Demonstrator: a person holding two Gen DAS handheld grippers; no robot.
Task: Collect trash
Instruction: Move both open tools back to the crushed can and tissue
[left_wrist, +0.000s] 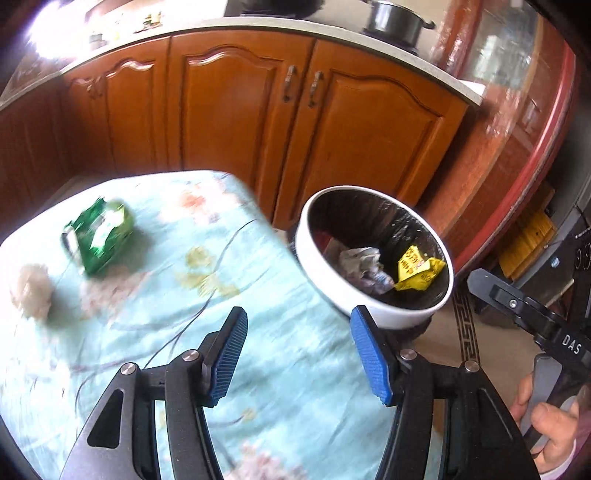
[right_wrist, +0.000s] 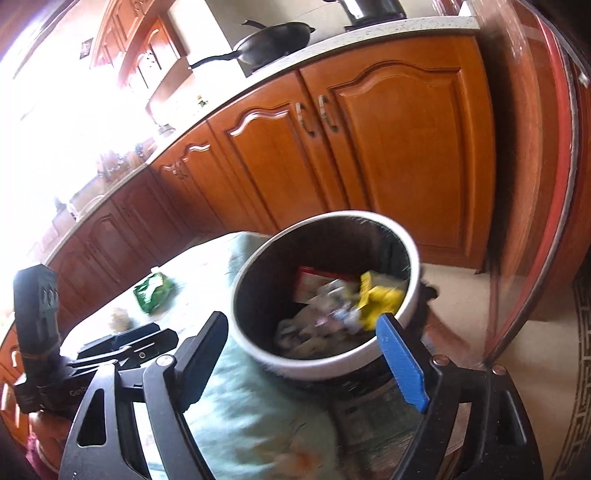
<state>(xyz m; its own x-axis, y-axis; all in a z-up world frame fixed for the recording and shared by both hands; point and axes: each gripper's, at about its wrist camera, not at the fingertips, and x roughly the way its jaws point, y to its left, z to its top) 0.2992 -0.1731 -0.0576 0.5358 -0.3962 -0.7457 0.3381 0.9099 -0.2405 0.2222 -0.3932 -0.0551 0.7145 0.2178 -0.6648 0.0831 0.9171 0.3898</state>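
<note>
We are looking into a home kitchen, wooden cabinets (left_wrist: 229, 110) running under a pale countertop (right_wrist: 280, 66), a wok (right_wrist: 273, 40) and a pot (left_wrist: 395, 20) sitting on top, a floral-clothed table (left_wrist: 207, 295) standing nearby.

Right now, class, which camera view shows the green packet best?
The left wrist view: the green packet lies large and unobstructed on the tablecloth, though blurred. The right wrist view shows it smaller, farther off, left of the bin.

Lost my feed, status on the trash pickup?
Both grippers open, empty. Yellow wrapper in bin. Green packet on table, path clear.
</note>
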